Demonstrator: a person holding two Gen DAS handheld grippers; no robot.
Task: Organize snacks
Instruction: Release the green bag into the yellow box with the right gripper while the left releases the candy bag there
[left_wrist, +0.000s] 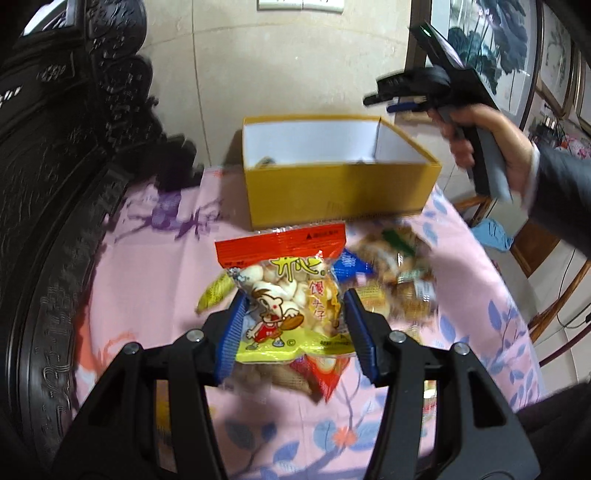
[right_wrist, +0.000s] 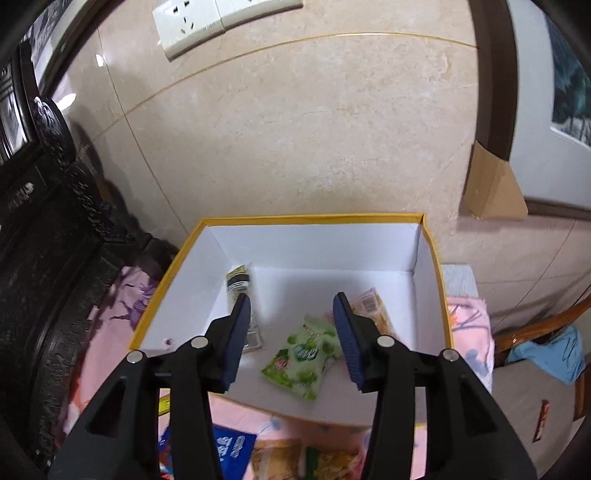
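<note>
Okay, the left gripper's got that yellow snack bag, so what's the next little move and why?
Probably carry the yellow snack bag, clamped in the left gripper, forward over the yellow box. The right gripper hangs open above it, with a green packet already inside.

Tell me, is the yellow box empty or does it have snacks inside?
Not empty, and far from full. The yellow box holds a green packet, a dark-labelled packet and a tan one on its white floor.
</note>
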